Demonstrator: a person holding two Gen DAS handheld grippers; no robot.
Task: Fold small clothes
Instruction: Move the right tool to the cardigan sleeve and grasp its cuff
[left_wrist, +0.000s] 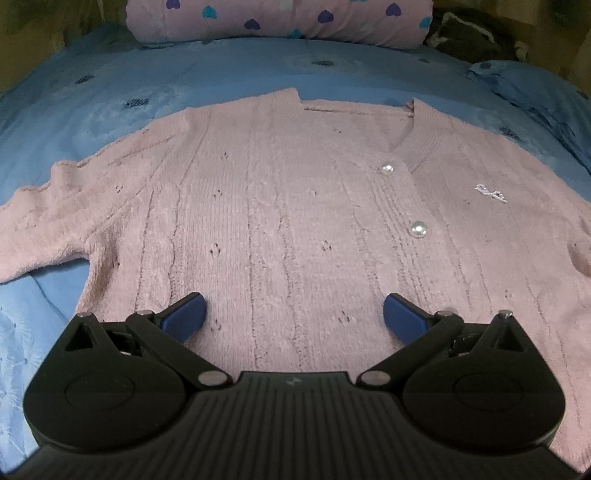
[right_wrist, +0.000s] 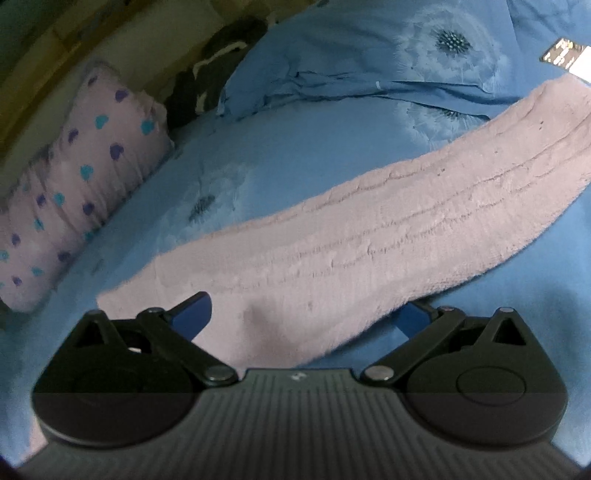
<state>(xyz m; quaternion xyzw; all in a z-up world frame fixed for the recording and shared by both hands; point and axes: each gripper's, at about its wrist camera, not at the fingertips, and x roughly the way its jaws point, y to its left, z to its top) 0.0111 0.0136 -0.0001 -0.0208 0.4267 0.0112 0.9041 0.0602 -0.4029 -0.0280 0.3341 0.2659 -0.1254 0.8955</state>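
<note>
From the left wrist view, the pink cardigan (left_wrist: 295, 206) lay flat on the blue bed sheet (left_wrist: 92, 110), front side up. Its buttons (left_wrist: 417, 229) were done up, at least the ones that showed. The neck pointed away from the camera, toward the heart pillow (left_wrist: 280, 18) at the far end of the bed. One sleeve (left_wrist: 44, 229) stuck out to the side of the cardigan's body, not folded in. The left tongs (left_wrist: 293, 315) hung over the lower part of the cardigan's body. The two blue fingers (left_wrist: 184, 317) were spread wide apart and pinched nothing. No part of the body looked folded over yet.

From the right wrist view, the other sleeve (right_wrist: 369, 243) lay stretched out long and flat on the sheet, running away from the cardigan's body. The heart pillow sat off to one side of it, well apart. A dark thing (right_wrist: 565, 55) lay on the sheet past the far end of the sleeve; it was too small to tell what it was. The right tongs (right_wrist: 303, 317) were down at the near part of the sleeve. They were spread wide too. One blue finger (right_wrist: 194, 314) sat over the sleeve and the other seemed to sit just under its edge, so the sleeve lay between them. They had not closed on it.

So the folding looked like it had hardly begun. The cardigan was spread out ready. Both sleeves and the body were all left to fold. The right sleeve looked like the first part to go.
</note>
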